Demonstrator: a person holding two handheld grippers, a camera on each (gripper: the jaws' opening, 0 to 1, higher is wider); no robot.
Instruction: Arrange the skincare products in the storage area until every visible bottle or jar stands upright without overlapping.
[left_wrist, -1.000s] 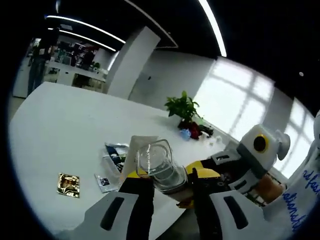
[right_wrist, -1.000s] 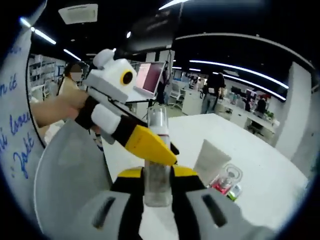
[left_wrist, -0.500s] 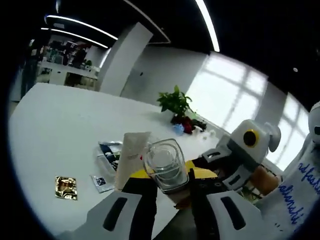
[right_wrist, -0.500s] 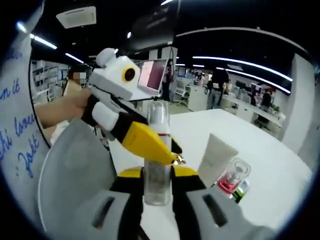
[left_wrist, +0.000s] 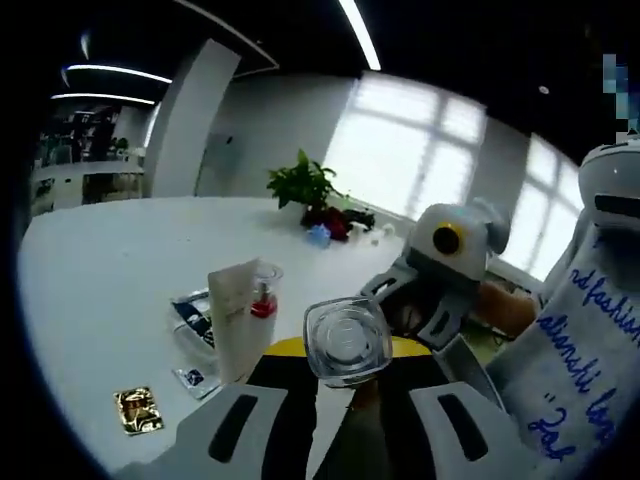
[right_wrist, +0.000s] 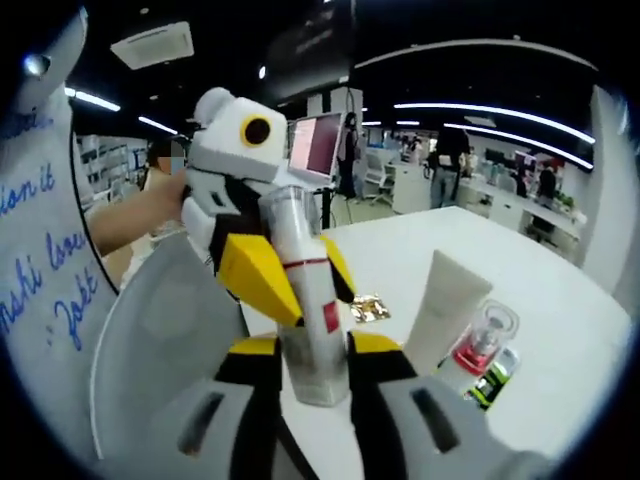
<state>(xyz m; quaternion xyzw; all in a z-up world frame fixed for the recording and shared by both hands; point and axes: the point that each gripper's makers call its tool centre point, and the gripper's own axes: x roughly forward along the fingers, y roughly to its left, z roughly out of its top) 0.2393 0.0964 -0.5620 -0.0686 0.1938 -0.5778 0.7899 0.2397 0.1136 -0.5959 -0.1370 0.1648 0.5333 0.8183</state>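
A clear bottle with a red band is held in the air between both grippers. My right gripper is shut on its lower part. My left gripper comes in from the upper left, its yellow jaws closed on the bottle's middle. In the left gripper view the bottle's clear end faces the camera between the jaws of my left gripper, and the right gripper is just behind it. A white tube and a small clear jar with red inside stand upright on the white table.
Flat sachets lie on the table: a gold one, dark ones by the white tube, and a green-black one. A potted plant stands at the far edge. A hand holds the left gripper.
The bottle has tilted, so its end now points straight at the left camera and leans left in the right view. Both cameras have swung, shifting the tube and jar in view.
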